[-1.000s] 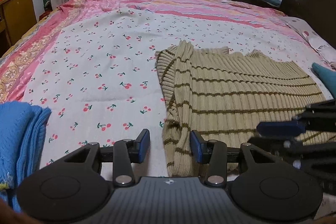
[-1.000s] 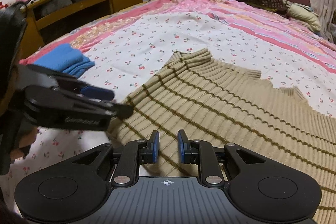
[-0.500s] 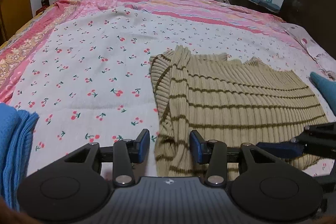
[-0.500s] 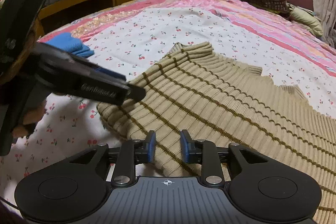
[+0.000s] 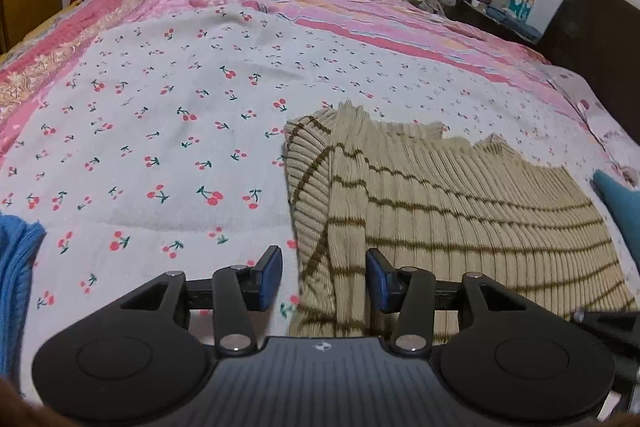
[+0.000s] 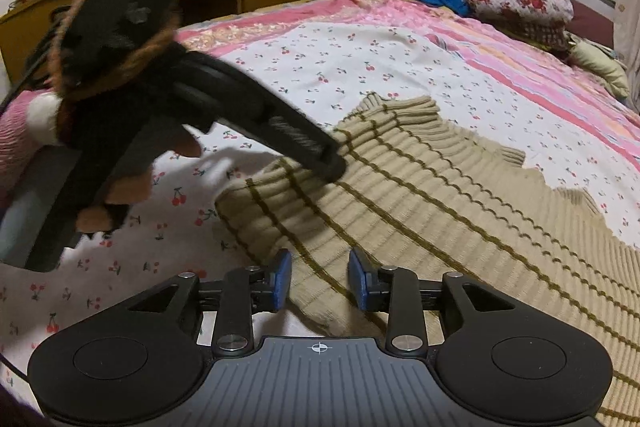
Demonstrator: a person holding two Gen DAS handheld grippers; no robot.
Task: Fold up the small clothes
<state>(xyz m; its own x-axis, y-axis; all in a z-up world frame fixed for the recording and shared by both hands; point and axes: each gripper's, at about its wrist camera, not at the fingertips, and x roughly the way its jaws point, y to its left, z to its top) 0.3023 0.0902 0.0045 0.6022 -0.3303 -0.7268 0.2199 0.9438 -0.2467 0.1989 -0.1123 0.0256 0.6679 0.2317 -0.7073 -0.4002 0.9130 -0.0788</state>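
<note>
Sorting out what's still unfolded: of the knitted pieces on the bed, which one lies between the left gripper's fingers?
The beige ribbed sweater with brown stripes; its folded edge sits between the opening left gripper. The blue knit lies apart at the left edge.

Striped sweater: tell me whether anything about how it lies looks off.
The striped sweater lies mostly flat on the cherry-print sheet, but its left edge is doubled over on itself, so the brown stripes there run crosswise to the rest.

no legible txt or nos. anywhere, lettering on left gripper (image 6: 320,155) arm blurred (unreadable)
</note>
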